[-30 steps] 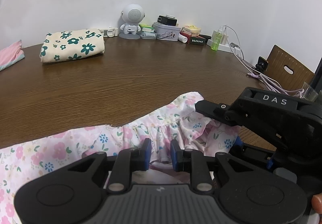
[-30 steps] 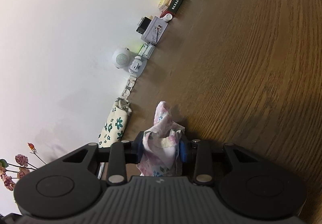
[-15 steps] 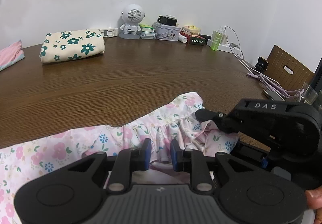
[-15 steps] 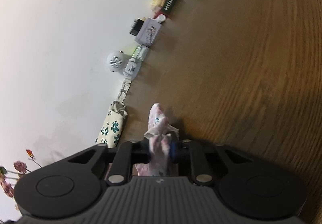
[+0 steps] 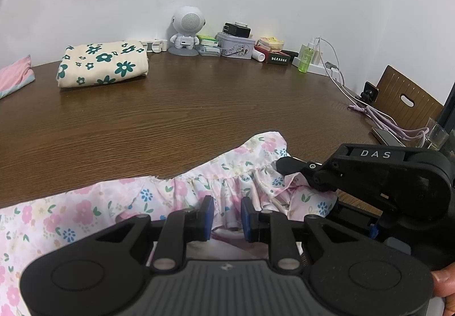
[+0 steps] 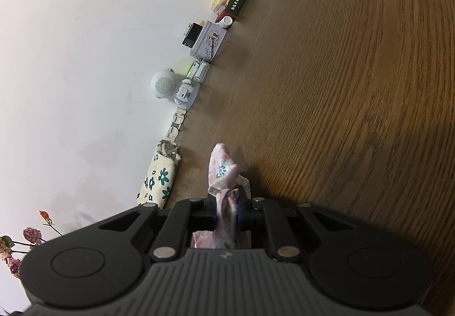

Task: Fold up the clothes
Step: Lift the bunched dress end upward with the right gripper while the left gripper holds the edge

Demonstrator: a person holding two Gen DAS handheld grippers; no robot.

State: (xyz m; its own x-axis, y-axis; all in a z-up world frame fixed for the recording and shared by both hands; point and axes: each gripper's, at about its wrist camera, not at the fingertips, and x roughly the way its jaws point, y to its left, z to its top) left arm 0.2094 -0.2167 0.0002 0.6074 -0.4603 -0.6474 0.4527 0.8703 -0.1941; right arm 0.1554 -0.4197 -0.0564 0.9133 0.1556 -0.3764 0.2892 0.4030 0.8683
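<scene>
A pale pink garment with a small flower print (image 5: 85, 210) lies spread across the near part of the brown wooden table (image 5: 199, 105). My left gripper (image 5: 227, 210) sits at its ruffled edge, shut on a fold of the cloth between its blue pads. To its right, my right gripper (image 5: 287, 171) comes in from the side and bites the ruffled corner. In the right wrist view that gripper (image 6: 227, 209) is shut on a bunched strip of the garment (image 6: 223, 171), which sticks out past the pads above the table (image 6: 341, 88).
A folded cream cloth with green flowers (image 5: 103, 63) lies far left, a pink folded cloth (image 5: 14, 77) beyond it. A white robot speaker (image 5: 187, 29), tins (image 5: 236, 47) and a green bottle (image 5: 306, 56) line the wall. Cables (image 5: 369, 108) and a chair (image 5: 406, 100) are right.
The right gripper's jaws have closed on the bunched corner, squeezing the cloth into a narrow strip. The left gripper and the rest of the garment have kept still.
</scene>
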